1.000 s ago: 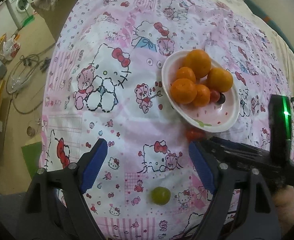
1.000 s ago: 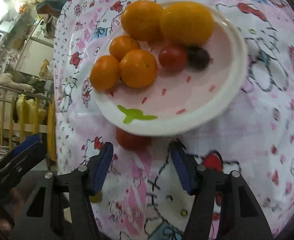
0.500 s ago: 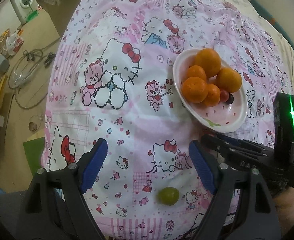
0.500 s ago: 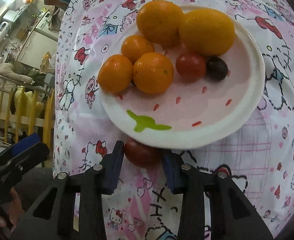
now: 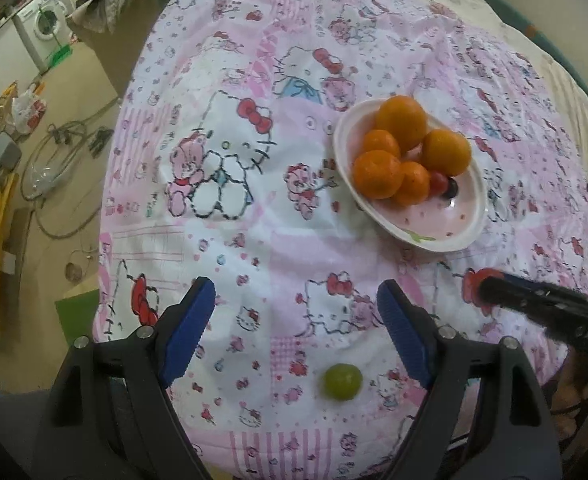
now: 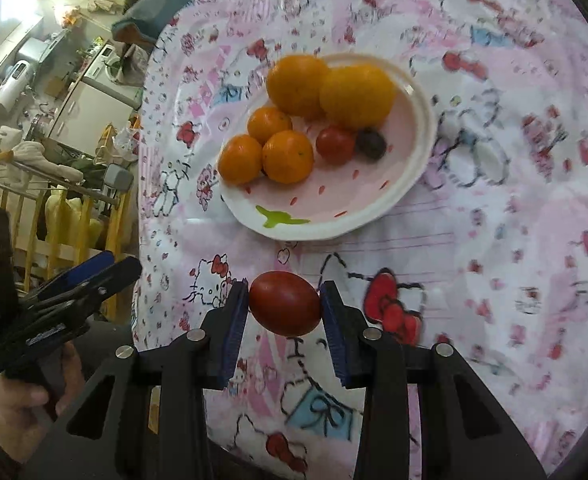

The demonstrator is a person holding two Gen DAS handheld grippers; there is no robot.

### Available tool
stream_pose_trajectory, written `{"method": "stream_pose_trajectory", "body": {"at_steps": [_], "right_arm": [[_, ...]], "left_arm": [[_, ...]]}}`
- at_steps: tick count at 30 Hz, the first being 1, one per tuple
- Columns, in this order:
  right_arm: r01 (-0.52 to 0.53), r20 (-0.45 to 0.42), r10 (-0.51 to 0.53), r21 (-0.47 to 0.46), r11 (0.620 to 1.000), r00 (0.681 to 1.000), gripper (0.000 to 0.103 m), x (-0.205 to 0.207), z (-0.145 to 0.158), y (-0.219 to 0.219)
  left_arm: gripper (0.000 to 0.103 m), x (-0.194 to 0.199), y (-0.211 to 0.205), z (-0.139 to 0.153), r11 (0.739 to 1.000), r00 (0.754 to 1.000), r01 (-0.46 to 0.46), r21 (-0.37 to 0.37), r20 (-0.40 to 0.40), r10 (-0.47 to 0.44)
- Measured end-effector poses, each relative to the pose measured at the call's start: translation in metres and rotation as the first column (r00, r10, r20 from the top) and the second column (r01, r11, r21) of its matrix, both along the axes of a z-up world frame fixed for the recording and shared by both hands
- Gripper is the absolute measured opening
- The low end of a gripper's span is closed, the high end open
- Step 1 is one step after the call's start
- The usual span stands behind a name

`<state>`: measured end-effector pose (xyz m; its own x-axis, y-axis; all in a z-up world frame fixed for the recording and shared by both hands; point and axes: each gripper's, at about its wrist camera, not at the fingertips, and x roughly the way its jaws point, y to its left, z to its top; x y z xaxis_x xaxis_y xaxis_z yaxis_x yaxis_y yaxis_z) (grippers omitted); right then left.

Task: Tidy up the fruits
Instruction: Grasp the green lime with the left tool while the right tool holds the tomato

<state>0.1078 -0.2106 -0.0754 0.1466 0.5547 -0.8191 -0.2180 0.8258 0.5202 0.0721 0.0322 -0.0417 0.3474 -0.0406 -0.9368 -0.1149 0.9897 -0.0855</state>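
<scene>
A white plate on the pink cartoon-print cloth holds several oranges, a small red tomato and a dark grape. My right gripper is shut on a dark red tomato, which hangs a little above the cloth just in front of the plate. In the left wrist view that tomato shows at the tip of the right gripper, right of the plate. My left gripper is open and holds nothing. A green grape lies on the cloth under it, nearer its right finger.
The cloth covers a rounded table whose edge drops off at the left. Beyond that edge are a floor with cables, a washing machine and wooden rails. A hand holds the left gripper.
My right gripper's jaws closed on the dark red tomato beside the plate, then lifted it off the cloth and back from the plate. The left gripper stayed put and open.
</scene>
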Motion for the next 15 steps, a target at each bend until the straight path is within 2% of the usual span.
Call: {"method": "stream_pose_trajectory", "body": {"at_steps": [3, 8, 15], "right_arm": [[0.012, 0.049, -0.013, 0.005, 1.0, 0.999, 0.039, -0.002, 0.02, -0.014], [0.049, 0.099, -0.055, 0.064, 0.997, 0.994, 0.039, 0.002, 0.033, -0.035], [0.13, 0.078, -0.14, 0.115, 0.985, 0.987, 0.039, 0.007, 0.031, -0.056]], "left_arm": [[0.081, -0.004, -0.005, 0.001, 1.0, 1.0, 0.003, 0.01, -0.008, -0.003], [0.081, -0.011, -0.008, -0.004, 0.999, 0.998, -0.013, -0.036, -0.065, 0.01], [0.081, -0.027, -0.006, -0.019, 0.998, 0.988, -0.045, -0.044, -0.148, 0.038]]}}
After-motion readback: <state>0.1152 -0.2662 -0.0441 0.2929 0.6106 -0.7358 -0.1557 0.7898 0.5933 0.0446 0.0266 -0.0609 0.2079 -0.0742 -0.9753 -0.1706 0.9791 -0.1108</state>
